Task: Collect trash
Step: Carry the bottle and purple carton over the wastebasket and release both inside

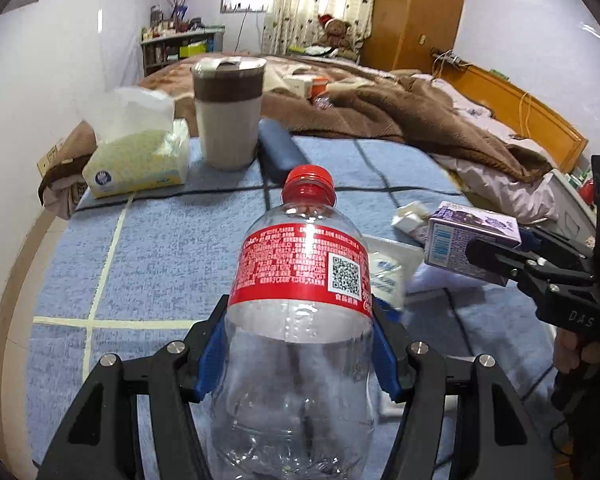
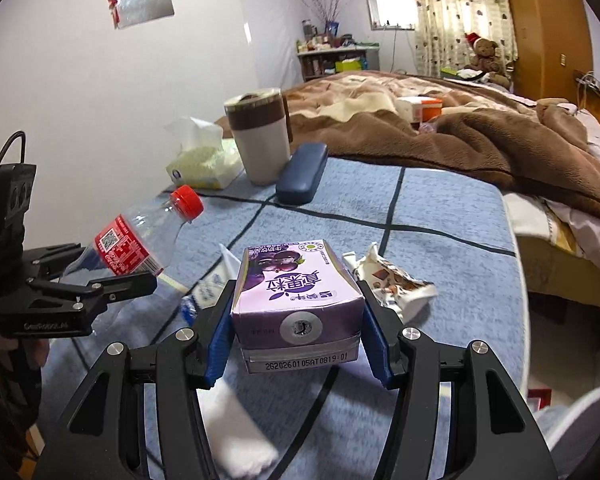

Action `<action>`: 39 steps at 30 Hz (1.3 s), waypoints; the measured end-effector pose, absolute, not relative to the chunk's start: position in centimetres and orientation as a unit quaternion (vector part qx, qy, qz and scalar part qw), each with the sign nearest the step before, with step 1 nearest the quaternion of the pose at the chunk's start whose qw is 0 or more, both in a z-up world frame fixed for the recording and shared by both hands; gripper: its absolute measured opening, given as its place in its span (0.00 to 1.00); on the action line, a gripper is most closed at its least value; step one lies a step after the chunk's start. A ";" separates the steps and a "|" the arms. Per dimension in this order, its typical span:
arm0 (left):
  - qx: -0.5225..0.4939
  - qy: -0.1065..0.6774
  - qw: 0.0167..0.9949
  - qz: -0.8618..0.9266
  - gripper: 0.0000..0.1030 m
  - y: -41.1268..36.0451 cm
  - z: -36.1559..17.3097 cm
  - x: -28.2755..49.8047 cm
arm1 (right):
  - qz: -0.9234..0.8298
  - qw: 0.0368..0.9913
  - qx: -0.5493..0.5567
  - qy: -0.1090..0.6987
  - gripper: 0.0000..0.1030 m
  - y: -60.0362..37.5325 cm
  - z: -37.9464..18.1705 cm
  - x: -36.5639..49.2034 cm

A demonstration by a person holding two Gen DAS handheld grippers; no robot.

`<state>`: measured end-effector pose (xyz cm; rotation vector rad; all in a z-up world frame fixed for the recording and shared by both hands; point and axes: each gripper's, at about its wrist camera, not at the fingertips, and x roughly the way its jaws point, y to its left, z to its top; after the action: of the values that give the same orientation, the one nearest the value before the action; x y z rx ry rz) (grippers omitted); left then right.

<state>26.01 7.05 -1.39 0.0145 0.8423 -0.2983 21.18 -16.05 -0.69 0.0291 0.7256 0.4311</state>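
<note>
**Inspector:** Two grippers, each loaded. Report the left.

**Assistant:** Left gripper (image 1: pixel 298 344) is about half open, its blue pads pressed on both sides of an empty clear bottle (image 1: pixel 300 300). The red cap (image 1: pixel 309 178) points to 12 o'clock in the left view, and the bottle is held clear of the table (image 1: pixel 160 260).

**Inspector:** The right?

**Assistant:** Right gripper (image 2: pixel 296 328) is also part open, clamped on a purple carton (image 2: pixel 292 288) by its two sides. The punched straw hole faces the camera. In the left view the carton (image 1: pixel 470 242) sits at 3 o'clock from the bottle, held off the table.

**Inspector:** Loose trash?

**Assistant:** A crumpled wrapper (image 2: pixel 396 280) lies on the blue checked cloth at 2 o'clock from the carton. A white packet (image 2: pixel 216 280) lies at 9 o'clock, partly hidden behind the left pad.

**Inspector:** Other items?

**Assistant:** At the far edge, 11 o'clock in the right view: tissues (image 2: pixel 204 160), a cup (image 2: pixel 260 140) and a blue case (image 2: pixel 302 178), the case touching the cup. A bed (image 2: pixel 440 128) with a brown blanket stands behind.
</note>
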 end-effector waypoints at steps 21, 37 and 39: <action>0.020 0.339 0.919 -0.198 0.62 0.5 3.2 17.9 | 0.125 0.949 0.057 0.284 0.56 -23.4 2.1 12.9; 0.042 0.315 0.905 -0.281 0.62 -9.4 3.8 14.8 | 0.022 0.965 0.077 0.251 0.56 -30.5 2.2 8.4; 0.042 0.316 0.901 -0.294 0.62 -10.7 3.6 14.6 | 0.009 0.965 0.081 0.250 0.56 -31.5 2.1 8.0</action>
<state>14.56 -10.72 3.62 0.0870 0.6531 -0.6073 8.02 -31.47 2.12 0.1635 0.5054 0.0177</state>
